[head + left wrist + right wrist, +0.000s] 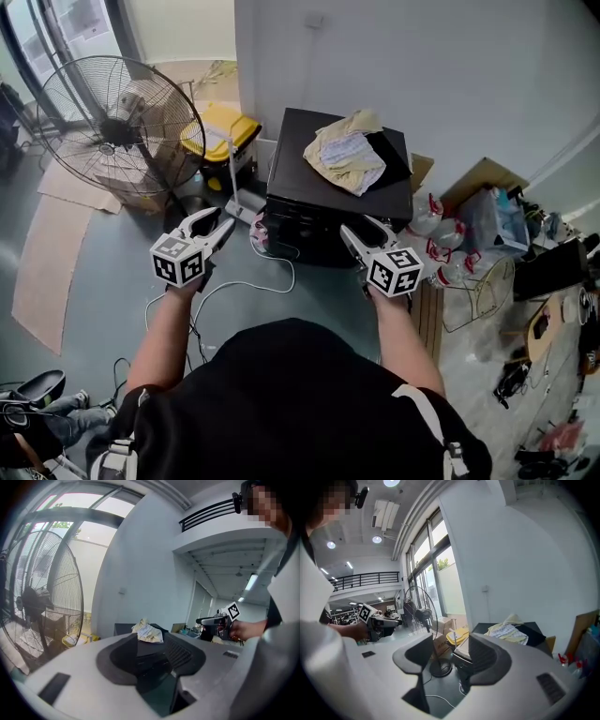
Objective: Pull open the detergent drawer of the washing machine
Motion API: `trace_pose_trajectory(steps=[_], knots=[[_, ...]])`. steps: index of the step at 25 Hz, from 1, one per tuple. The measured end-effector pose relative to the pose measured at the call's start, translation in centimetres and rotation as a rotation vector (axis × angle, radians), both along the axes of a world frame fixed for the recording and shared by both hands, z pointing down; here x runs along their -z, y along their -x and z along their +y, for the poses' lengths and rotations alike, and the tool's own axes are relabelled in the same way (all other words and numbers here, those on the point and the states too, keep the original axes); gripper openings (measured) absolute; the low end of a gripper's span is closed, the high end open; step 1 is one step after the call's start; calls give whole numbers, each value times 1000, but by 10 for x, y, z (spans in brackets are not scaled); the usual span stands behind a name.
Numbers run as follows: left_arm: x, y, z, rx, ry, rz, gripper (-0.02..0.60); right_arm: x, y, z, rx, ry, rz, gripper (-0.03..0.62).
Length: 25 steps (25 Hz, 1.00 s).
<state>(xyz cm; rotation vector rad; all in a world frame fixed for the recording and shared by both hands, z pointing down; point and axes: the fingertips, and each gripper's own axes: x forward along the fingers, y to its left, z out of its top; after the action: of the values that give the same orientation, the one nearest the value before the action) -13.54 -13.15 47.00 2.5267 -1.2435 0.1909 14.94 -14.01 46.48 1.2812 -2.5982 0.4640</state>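
Note:
The black washing machine [305, 183] stands against the white wall, seen from above, with a crumpled yellowish cloth [347, 155] on its top. Its front face is steeply foreshortened and I cannot make out the detergent drawer. My left gripper [217, 223] hangs open in the air off the machine's front left corner. My right gripper [366, 228] is open just in front of the machine's front right part. Neither touches anything. In the left gripper view the machine [123, 629] and the cloth [149, 633] lie ahead between the jaws. The right gripper view has the cloth [506, 631] at its right.
A large floor fan [117, 127] stands at the left, a yellow-lidded bin [225, 127] behind it. White cables [253, 281] trail on the floor before the machine. Cardboard [483, 178], bags [441, 246] and clutter fill the right side.

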Motion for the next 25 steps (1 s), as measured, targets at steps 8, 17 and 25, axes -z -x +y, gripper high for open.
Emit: trace_pose_trajectory(steps=[8, 17, 25], knots=[[5, -14, -17, 13, -14, 20, 184, 1, -9, -15, 24, 7, 10, 234], [-2, -16, -14, 20, -6, 17, 184, 2, -13, -19, 25, 3, -8, 233], [-6, -9, -18, 13, 5, 1, 184, -3, -13, -26, 5, 10, -21, 233]])
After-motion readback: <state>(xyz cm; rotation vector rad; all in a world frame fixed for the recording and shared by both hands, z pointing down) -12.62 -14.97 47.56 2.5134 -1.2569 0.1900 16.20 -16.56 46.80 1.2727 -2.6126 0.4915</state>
